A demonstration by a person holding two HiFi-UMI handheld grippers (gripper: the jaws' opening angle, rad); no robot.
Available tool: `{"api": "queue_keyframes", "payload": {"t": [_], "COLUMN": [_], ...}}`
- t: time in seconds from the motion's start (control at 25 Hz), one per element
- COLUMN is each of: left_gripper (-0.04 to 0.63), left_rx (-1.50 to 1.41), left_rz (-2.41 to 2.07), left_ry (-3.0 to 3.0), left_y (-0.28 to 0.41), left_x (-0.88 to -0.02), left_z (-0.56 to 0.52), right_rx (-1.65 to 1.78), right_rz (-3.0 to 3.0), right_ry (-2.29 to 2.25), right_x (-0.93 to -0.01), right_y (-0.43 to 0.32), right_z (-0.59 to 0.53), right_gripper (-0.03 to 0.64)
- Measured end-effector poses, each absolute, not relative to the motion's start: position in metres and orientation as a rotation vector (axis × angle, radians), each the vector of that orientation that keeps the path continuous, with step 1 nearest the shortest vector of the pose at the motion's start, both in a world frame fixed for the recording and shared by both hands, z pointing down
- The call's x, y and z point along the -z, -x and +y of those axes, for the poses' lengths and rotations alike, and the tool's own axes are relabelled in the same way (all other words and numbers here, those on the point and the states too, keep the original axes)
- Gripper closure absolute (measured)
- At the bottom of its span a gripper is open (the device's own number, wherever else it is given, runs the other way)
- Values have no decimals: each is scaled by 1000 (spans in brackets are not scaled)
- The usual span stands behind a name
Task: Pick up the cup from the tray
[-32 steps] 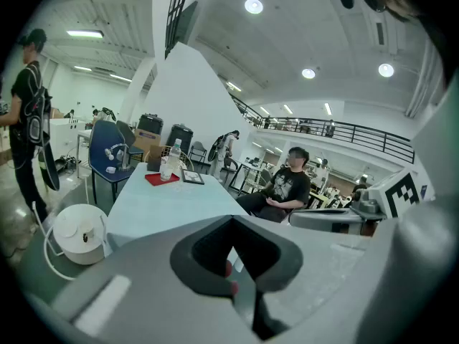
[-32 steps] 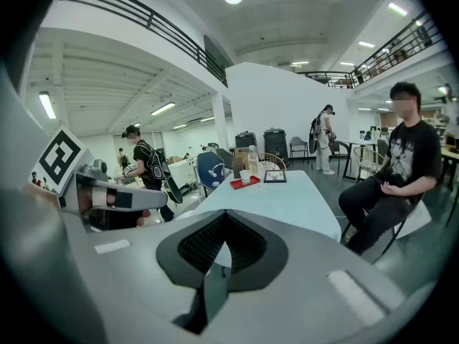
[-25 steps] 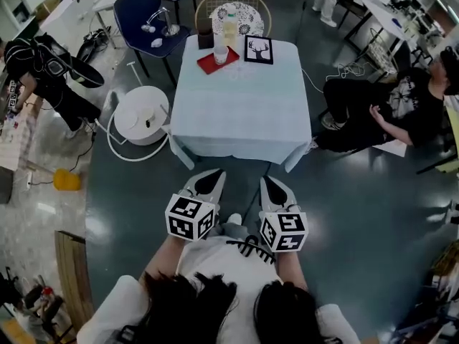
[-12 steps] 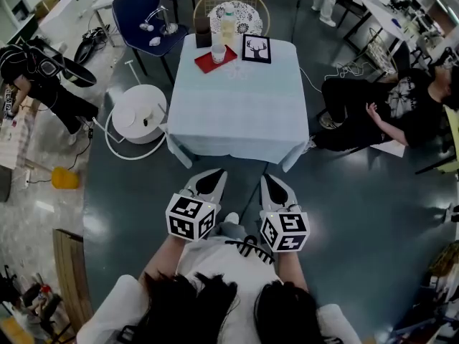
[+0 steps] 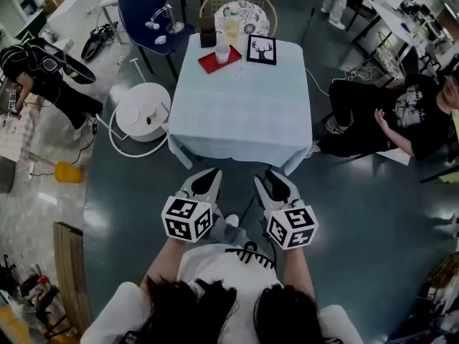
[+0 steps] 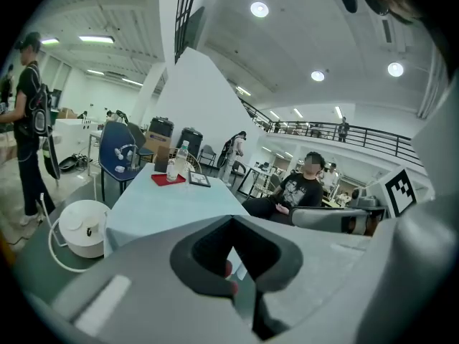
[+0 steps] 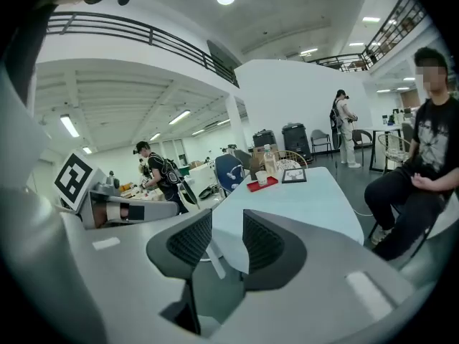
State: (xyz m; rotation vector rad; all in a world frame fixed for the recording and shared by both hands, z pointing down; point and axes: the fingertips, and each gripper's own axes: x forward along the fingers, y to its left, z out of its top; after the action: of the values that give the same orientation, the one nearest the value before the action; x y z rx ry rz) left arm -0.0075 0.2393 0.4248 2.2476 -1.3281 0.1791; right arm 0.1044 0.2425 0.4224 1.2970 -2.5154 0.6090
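Cup (image 5: 223,53) stands on the red tray (image 5: 210,64) at the far left corner of the table (image 5: 240,113), well apart from both grippers, which hang off the near edge. It is small and pale. I would judge it a light, thin-walled paper or plastic cup that could dent under a hard squeeze and tip at a nudge; whether it holds any liquid cannot be told from here. It stands upright, its long axis vertical and its mouth upward, so the sensible hold seems to be across the side wall at about mid-height, with a gentle closing and a straight lift. A bottle (image 5: 231,27) and a dark box (image 5: 207,31) stand just behind it along the far edge, and a framed picture (image 5: 260,49) lies beside the tray to the right, so coming in from the near side looks the least crowded. The left gripper (image 5: 209,178) has its tips together with nothing between them. The right gripper (image 5: 275,180) has just been opening its jaws, which now stand a little apart with nothing between them, though probably not yet wide enough to span the cup.
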Motion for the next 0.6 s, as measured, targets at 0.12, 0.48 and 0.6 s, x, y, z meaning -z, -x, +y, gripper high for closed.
{"api": "queue_keyframes", "payload": {"t": [0.12, 0.48, 0.6], "left_gripper": [595, 595, 595], "left_rx": [-167, -176, -161], "left_rz": [-1350, -1395, -1399], "left_ry": [-2223, -2220, -2219], "left_y": [11, 7, 7], "left_x": [-426, -424, -423], "left_z": [236, 217, 202], "right_rx": [-590, -600, -586], "right_rz": [-2536, -2564, -2565], "right_ry": [-1288, -1240, -1247], "right_x": [-418, -429, -428], "right_y": [-103, -105, -104], "right_z": [236, 221, 207], "right_gripper": [458, 428, 416]}}
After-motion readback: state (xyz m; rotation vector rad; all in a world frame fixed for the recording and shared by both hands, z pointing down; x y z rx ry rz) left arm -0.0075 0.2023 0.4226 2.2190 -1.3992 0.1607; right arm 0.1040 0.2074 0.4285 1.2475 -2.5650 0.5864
